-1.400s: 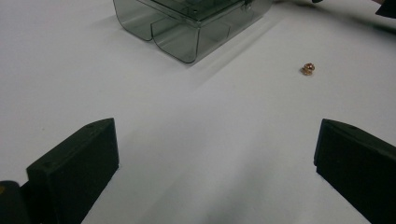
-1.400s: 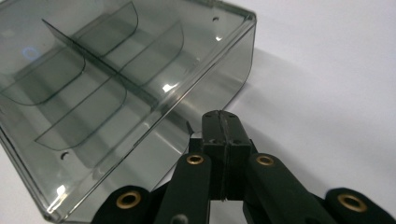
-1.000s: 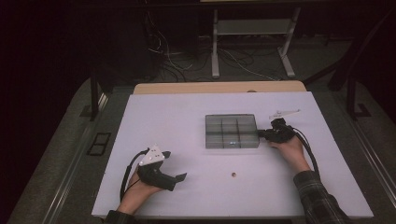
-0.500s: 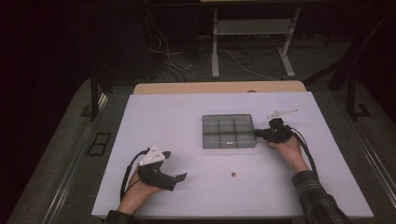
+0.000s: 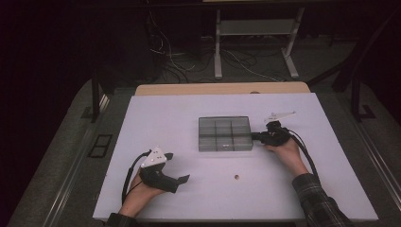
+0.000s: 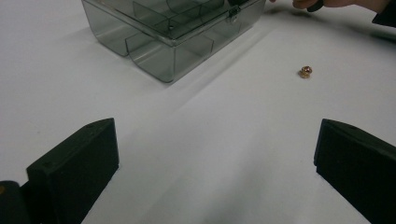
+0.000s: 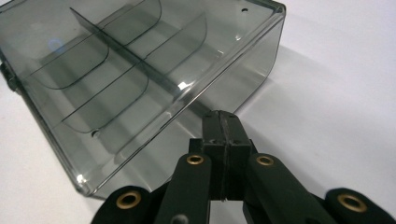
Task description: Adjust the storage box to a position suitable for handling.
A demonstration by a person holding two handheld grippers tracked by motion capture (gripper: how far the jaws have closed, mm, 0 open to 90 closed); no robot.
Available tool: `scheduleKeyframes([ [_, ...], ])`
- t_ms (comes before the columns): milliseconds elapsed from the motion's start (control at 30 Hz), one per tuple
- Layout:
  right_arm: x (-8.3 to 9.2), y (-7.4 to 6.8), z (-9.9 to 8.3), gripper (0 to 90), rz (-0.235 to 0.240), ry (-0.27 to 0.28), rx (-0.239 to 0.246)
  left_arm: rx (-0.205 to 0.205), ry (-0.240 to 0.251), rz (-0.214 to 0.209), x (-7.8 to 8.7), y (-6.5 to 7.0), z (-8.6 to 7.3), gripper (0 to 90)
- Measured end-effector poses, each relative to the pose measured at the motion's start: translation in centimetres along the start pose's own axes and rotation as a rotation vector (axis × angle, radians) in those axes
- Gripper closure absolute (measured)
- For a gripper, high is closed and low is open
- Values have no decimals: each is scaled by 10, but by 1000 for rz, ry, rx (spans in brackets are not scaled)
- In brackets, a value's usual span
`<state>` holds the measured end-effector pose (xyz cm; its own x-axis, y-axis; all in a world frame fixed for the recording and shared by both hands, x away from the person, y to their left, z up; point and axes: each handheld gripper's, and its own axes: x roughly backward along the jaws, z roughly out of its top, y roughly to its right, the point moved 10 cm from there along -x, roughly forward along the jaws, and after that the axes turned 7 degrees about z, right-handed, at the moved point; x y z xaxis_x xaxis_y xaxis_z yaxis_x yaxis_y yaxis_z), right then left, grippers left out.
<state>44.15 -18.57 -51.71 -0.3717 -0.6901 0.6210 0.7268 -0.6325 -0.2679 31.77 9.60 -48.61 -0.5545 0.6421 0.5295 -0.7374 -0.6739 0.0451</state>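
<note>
A smoky clear compartment box [image 5: 223, 134] stands in the middle of the white table [image 5: 189, 113]; in the right gripper view the box [image 7: 130, 70] shows curved dividers inside. My right gripper [image 5: 256, 136] is shut with nothing between its jaws, and in its own view the right gripper [image 7: 224, 125] has its tip right up against the box's right wall. A small brass nut [image 5: 236, 177] lies loose in front of the box. My left gripper [image 5: 177, 166] rests open at the near left; in its own view the left gripper [image 6: 215, 154] faces the box [image 6: 173, 28] and the nut [image 6: 305, 71].
Beyond the table's far edge runs a wooden strip [image 5: 222, 88], with a metal stand [image 5: 255, 28] and cables on the dark floor. A cable [image 5: 305, 153] trails from the right gripper along the forearm. The other hand [image 6: 327, 3] shows at the top of the left gripper view.
The right gripper has moved a little to the left, and the box has slid left with it. The left gripper has stayed where it was.
</note>
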Motion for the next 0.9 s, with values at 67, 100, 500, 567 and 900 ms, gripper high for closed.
scheduleKeyframes([
  [67, -1, -2, 1, 894, 3, -1, 1, -3, 0, 0, 0, 0, 0, 0],
  [100, -2, -3, 1, 894, 6, -4, 5, -3, -1, 0, 0, 0, 0, 0],
  [500, -15, -23, 6, 894, 38, -15, 41, -7, -6, 1, 0, 0, -1, 0],
  [567, -16, -24, 6, 894, 41, -18, 44, -7, -6, 1, 0, 0, -1, 0],
  [900, -27, -32, 13, 894, 56, -24, 63, -9, -8, -2, -1, 1, -1, 0],
])
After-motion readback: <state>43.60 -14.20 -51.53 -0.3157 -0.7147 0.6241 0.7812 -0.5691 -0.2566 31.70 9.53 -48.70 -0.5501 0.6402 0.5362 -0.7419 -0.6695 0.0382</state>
